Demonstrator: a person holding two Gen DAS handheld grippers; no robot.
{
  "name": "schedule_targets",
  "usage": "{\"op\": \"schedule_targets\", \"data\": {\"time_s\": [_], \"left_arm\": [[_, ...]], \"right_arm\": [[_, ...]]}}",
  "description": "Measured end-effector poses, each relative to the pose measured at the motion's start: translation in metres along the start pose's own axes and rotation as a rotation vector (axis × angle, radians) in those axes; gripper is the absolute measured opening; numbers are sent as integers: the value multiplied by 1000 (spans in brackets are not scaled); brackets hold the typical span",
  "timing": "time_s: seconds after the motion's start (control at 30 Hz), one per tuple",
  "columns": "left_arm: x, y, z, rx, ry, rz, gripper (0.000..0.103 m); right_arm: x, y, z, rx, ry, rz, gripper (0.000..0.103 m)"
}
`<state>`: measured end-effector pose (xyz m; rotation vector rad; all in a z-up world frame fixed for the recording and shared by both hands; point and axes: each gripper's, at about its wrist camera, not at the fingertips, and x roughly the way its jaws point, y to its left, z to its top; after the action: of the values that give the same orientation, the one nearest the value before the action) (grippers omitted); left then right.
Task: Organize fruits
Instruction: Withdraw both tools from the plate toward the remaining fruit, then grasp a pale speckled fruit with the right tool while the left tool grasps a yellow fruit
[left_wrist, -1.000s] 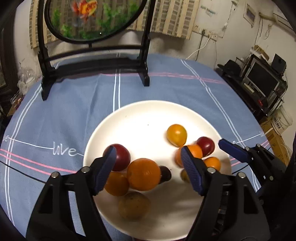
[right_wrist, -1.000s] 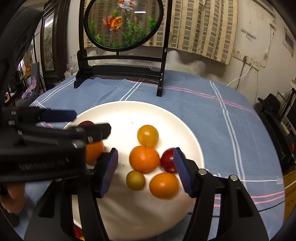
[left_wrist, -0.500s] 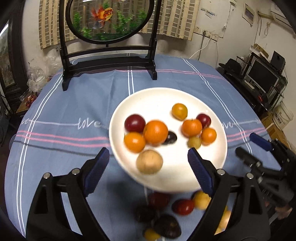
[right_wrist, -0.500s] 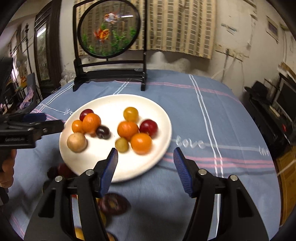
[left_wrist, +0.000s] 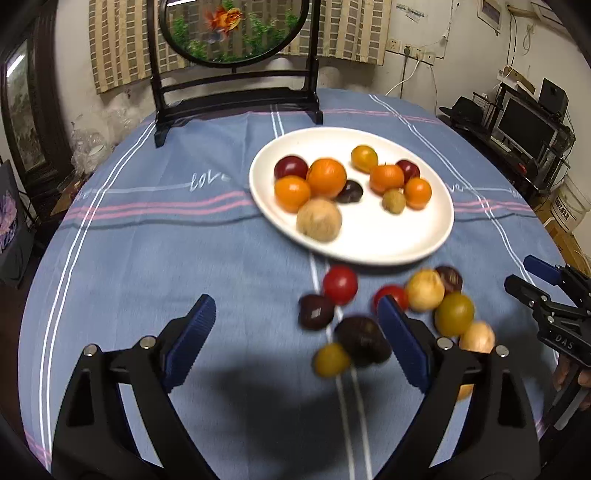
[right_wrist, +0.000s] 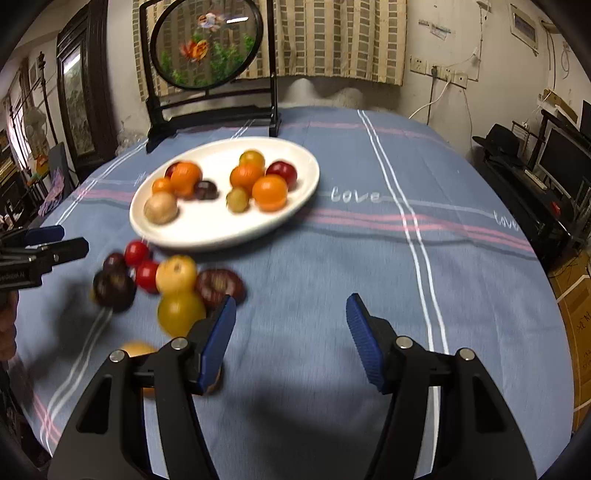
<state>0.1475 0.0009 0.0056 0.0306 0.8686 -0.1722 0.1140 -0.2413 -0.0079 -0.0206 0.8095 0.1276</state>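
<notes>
A white plate (left_wrist: 436, 229) (right_wrist: 295, 206) holds several fruits: oranges (left_wrist: 326, 177), dark red plums (left_wrist: 290, 167), a tan round fruit (left_wrist: 319, 219) and small yellow ones. Several loose fruits lie on the blue cloth in front of the plate: red tomatoes (left_wrist: 340, 284), dark plums (left_wrist: 360, 339), yellow fruits (left_wrist: 454, 313) (right_wrist: 176, 274). My left gripper (left_wrist: 297, 341) is open and empty, just left of the loose pile. My right gripper (right_wrist: 291, 338) is open and empty, right of the pile. It also shows at the left wrist view's right edge (left_wrist: 537, 280).
A black stand with a round goldfish panel (left_wrist: 236, 29) (right_wrist: 207, 44) stands at the table's back. The round table has a blue striped cloth (left_wrist: 147, 240). Shelves with a monitor (left_wrist: 528, 125) stand to the right of the table.
Both grippers have pulled back and up from the plate. The loose fruits in front of the plate have come into view. Both stay open and empty.
</notes>
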Motion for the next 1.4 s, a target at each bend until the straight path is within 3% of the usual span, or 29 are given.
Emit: {"op": "schedule_targets", "data": {"time_s": [0.3,0.53,1.03,1.4], "left_arm": [[-10,3,-39,-18,26,-27,91],[-9,-5,-53,19,44,-32,91],[11,-5,-58,17,87,-56,91],[22,-3,-56,11,110,-83,92]], "right_arm": [[-15,10,-40,-69,47,56,63],[-16,21,-50,-112,67,76,63],[7,49,-46,-218,129,40,63],[24,60,-28,-246,151,84,63]]}}
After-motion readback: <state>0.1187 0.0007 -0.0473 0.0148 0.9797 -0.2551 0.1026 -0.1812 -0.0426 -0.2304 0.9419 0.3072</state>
